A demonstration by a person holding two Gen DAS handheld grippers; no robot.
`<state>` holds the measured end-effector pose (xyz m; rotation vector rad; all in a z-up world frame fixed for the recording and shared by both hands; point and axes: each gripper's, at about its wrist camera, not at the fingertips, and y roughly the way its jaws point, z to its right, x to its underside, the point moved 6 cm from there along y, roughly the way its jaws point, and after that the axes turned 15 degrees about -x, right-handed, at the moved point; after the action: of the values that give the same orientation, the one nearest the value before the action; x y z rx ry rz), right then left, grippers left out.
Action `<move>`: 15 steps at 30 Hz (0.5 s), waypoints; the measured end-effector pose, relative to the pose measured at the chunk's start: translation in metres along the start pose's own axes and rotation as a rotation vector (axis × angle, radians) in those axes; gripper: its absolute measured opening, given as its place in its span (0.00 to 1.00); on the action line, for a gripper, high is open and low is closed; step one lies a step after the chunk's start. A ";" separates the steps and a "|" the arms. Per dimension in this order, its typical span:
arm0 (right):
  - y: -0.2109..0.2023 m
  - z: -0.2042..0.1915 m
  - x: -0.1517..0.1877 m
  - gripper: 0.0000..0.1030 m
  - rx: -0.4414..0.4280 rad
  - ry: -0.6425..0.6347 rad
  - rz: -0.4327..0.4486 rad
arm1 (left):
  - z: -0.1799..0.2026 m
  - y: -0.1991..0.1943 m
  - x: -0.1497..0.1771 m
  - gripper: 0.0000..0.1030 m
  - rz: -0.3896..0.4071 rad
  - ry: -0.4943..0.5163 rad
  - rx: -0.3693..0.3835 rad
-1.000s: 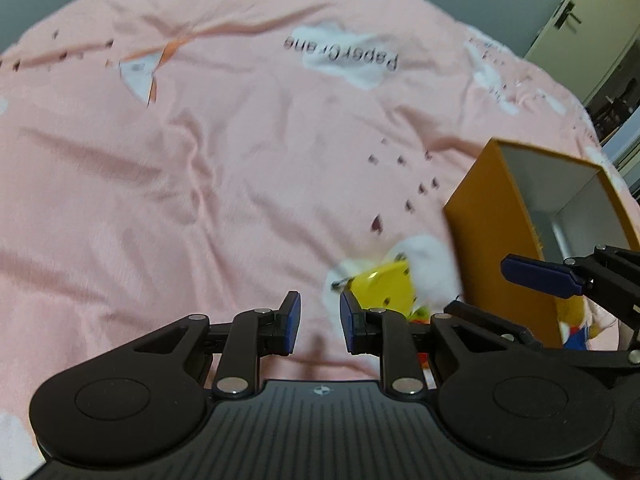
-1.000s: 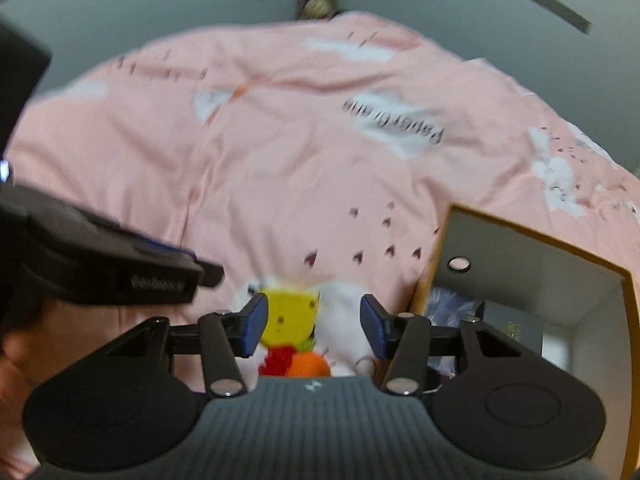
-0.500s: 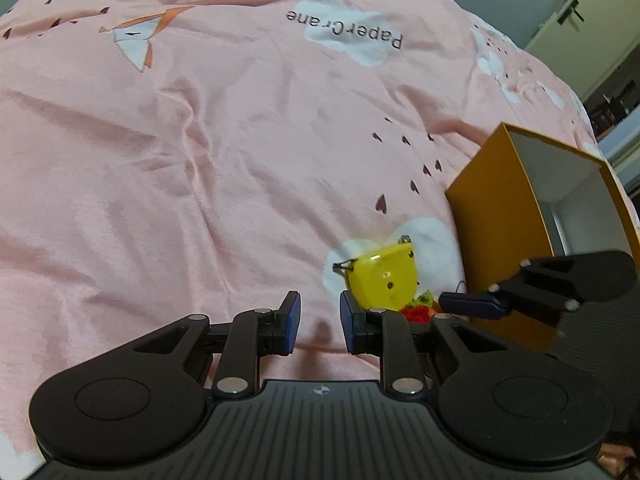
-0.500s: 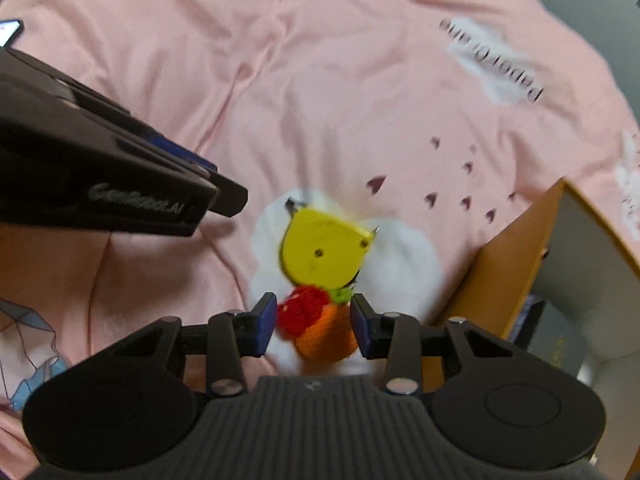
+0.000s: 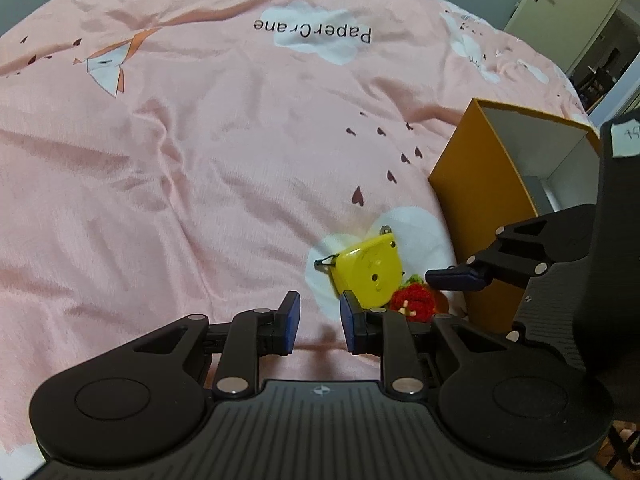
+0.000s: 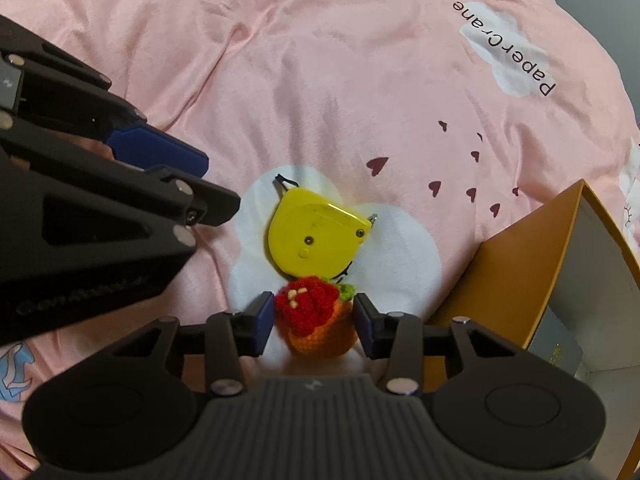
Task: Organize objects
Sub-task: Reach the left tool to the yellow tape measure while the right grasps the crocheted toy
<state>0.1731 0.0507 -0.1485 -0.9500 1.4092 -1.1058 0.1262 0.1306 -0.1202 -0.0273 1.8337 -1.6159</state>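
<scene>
Bed [image 5: 160, 160] first: the pink quilt with the "PaperCrane" print fills both views, wrinkled and soft, wide open on the far and left sides. Plenty of room to swing there.

Orange box [image 5: 480, 200] stands at right on the quilt, mouth facing up, white inside, a grey card-like item low inside it in the right wrist view. Its near-left wall is the edge I have to mind; it's just beside the toys.

What changed: a second ago my right tongs [image 6: 314, 322] were high and blurred over the quilt. Now they've come down and straddle the crochet strawberry toy [image 6: 316, 320], blue pads on either side, spread, a sliver of gap each side as far as I can tell. Not pinching yet. I read this as pre-grasp done, squeeze is next, then a short lift right into the box.

Yellow tape measure [image 6: 312, 236] lies flat on the white cloud print, touching the far side of the strawberry toy. Risk: closing may nudge it, or its cord may drag along.

Left tongs [image 5: 318, 322] have barely moved: low, near-left of the tape measure, slightly spread, holding nothing. They crowd the left side in the right wrist view, so my clean exit is up and right.
</scene>
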 end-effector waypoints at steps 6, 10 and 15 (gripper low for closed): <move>-0.024 -0.002 0.002 0.36 0.006 0.022 0.094 | 0.000 -0.015 -0.010 0.29 0.097 -0.044 0.059; -0.060 0.001 0.003 0.36 0.036 0.050 0.211 | -0.005 -0.036 -0.024 0.33 0.213 -0.124 0.137; -0.118 0.017 0.010 0.36 0.080 0.128 0.385 | 0.000 -0.040 -0.032 0.37 0.244 -0.131 0.147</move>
<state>0.1867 0.0089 -0.0368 -0.5271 1.5599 -0.9350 0.1341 0.1353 -0.0697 0.1464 1.5510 -1.5339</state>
